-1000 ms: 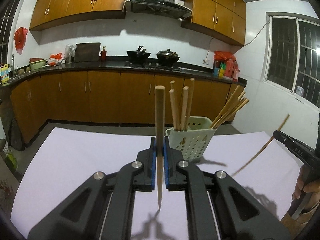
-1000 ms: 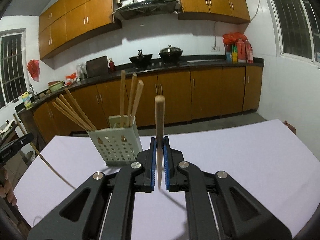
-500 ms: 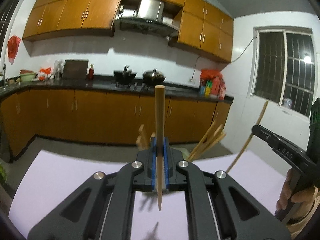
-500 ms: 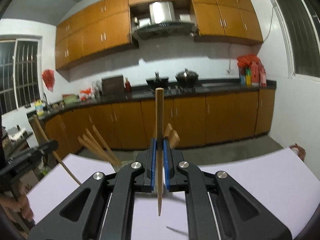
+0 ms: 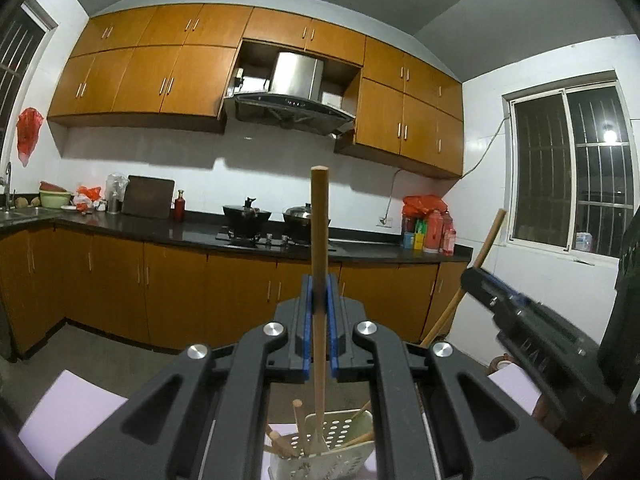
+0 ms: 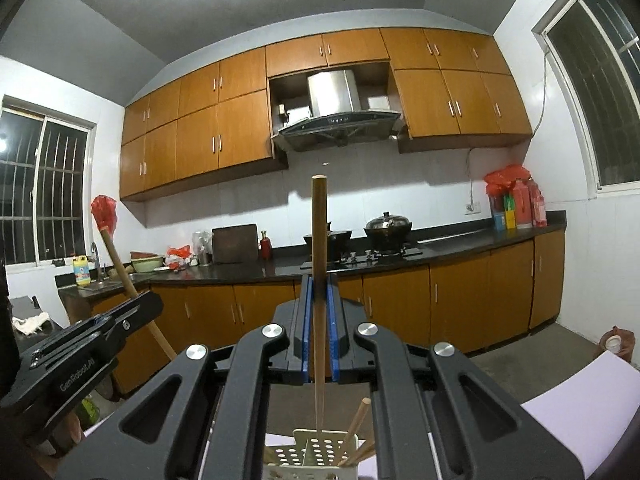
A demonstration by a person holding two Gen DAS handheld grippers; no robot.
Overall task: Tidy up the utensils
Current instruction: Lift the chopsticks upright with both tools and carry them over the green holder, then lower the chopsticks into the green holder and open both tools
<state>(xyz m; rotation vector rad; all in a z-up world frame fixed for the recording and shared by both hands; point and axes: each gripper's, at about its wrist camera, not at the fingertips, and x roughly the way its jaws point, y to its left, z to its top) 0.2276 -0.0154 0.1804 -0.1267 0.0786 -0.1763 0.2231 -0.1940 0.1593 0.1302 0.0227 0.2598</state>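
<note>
Item: two tan wooden chopsticks, each upright, one clamped in the closed jaws of the left gripper [image 5: 319, 344], one in the right gripper [image 6: 319, 344], above the perforated white plastic holder [image 6: 320, 454].

Risk: tips apparently over different compartments; a tilted release could strike the rim or the sticks already inside.

A kitchen with white walls [image 5: 280, 160] and a grey ceiling, lit from overhead. Orange-brown wooden upper cabinets [image 5: 160, 76] flank a steel range hood [image 5: 294, 92], and matching lower cabinets [image 5: 120, 280] carry a long black worktop [image 5: 192, 234] holding a stove with two dark pots [image 5: 246, 216], a chopping board and bottles. Barred windows [image 5: 568, 168] show darkness outside, and the floor [image 5: 100, 348] is grey concrete.
</note>
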